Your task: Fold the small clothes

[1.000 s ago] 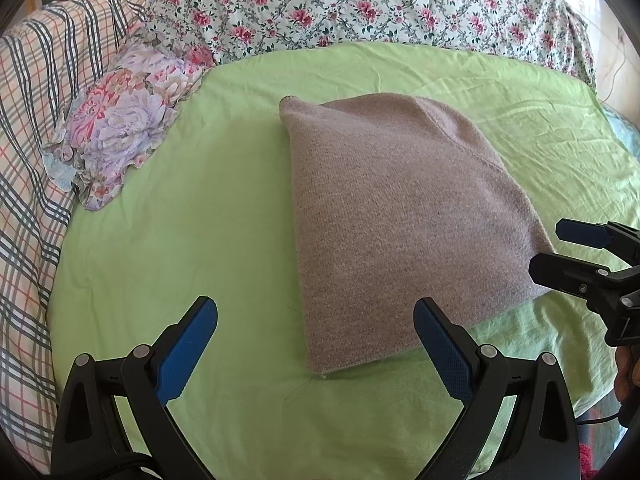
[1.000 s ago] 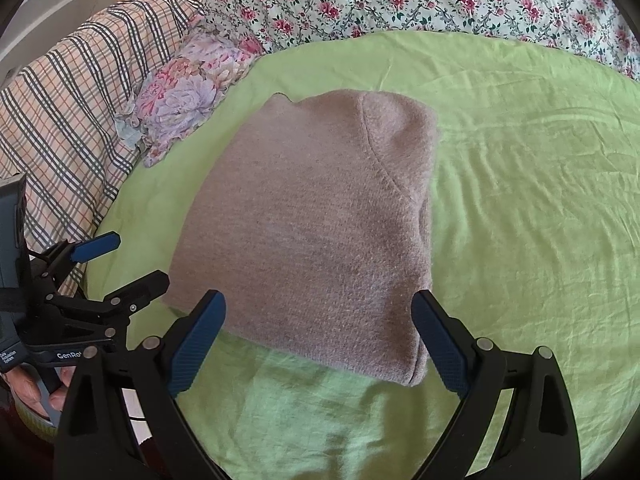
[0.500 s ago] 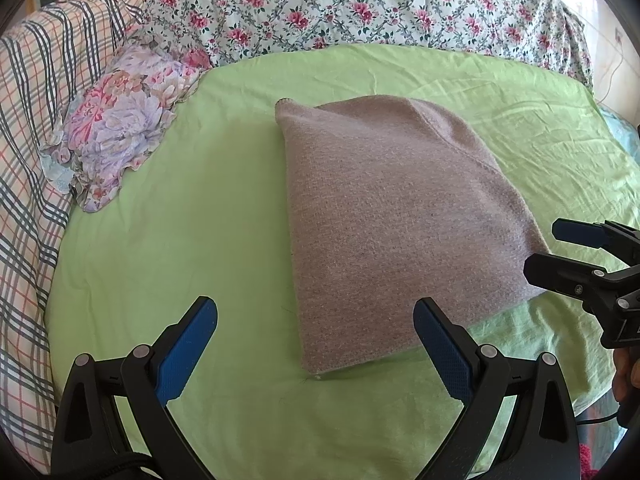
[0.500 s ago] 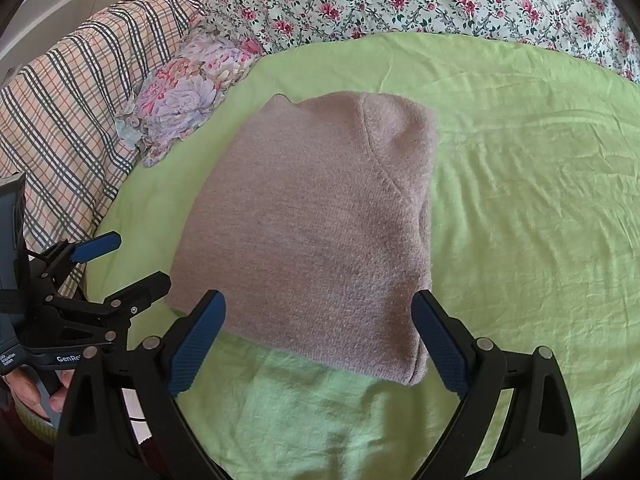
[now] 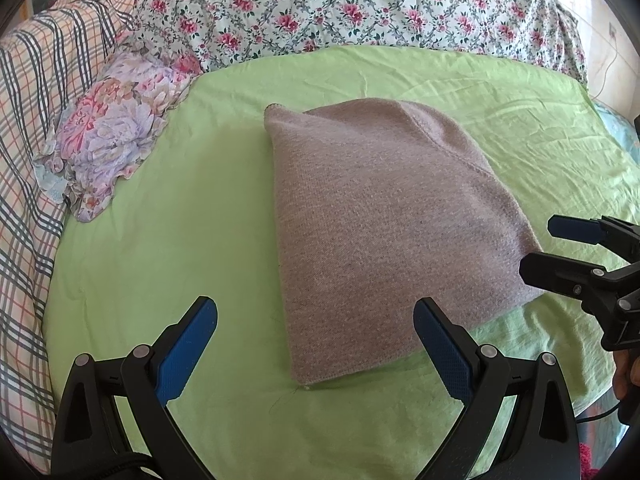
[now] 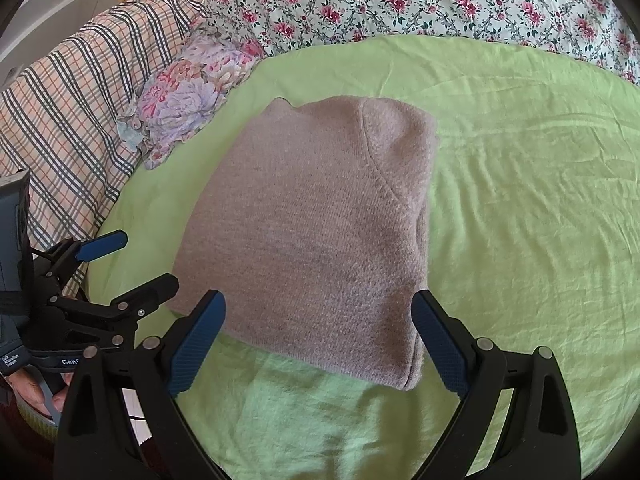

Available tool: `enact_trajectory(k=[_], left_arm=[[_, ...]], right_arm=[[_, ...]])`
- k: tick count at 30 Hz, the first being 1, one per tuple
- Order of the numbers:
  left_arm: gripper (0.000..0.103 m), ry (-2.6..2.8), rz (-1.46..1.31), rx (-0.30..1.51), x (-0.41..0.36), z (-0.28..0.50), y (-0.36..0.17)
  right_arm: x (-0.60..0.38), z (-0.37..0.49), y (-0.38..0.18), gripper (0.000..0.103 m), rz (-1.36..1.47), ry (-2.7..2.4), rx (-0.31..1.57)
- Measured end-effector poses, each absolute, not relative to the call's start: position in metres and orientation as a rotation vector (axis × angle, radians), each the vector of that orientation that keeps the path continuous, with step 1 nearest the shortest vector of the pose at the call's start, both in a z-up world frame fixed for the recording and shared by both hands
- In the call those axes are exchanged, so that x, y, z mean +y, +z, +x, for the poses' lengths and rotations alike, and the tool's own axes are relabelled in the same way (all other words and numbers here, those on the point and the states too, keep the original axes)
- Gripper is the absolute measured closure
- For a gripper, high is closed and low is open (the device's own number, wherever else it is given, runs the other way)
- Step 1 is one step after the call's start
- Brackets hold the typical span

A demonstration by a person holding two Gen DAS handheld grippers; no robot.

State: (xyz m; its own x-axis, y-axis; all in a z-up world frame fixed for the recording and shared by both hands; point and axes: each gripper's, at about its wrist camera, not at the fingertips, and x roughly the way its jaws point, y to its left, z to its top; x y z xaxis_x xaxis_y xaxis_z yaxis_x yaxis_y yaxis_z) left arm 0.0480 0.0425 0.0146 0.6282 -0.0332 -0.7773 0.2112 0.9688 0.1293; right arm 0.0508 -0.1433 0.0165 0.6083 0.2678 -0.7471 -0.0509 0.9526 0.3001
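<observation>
Both tongs were spread wide and gripping nothing: my left gripper [image 5: 316, 342] hung low over the green sheet [image 5: 168, 240] with its blue pads on either side of the near-left corner of the knit garment [image 5: 384, 216], and my right gripper [image 6: 318, 338] sat likewise over the garment's near edge, its pads clear of the cloth as far as I could tell. From the left camera I could see the right tool off to the side, just beside the garment's right corner, jaws apart. The mauve-grey garment lay in the middle of the bed, on the sheet, already brought down to a compact, roughly rectangular bundle with a curved seam showing near its far end and doubled layers visible at the near right corner. I judged the folding of this piece to be finished or nearly so; at most one more fold or a tidy-up seemed left. A floral pillow [image 5: 116, 136] lay well apart to the left, against a checked blanket [image 5: 28, 160], with a flowered quilt [image 5: 360, 4] bunched along the far side. No other small clothes showed, so I could not say what remained.
</observation>
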Motion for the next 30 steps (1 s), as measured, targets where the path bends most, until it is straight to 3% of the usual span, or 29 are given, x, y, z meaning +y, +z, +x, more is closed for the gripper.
enact_trajectory(k=[30], left_arm=[[0.004, -0.168, 0.226, 0.915, 0.024, 0.075, 0.012]], right_arm=[[-0.153, 0.070, 0.015, 0.009, 0.265, 0.190, 0.918]])
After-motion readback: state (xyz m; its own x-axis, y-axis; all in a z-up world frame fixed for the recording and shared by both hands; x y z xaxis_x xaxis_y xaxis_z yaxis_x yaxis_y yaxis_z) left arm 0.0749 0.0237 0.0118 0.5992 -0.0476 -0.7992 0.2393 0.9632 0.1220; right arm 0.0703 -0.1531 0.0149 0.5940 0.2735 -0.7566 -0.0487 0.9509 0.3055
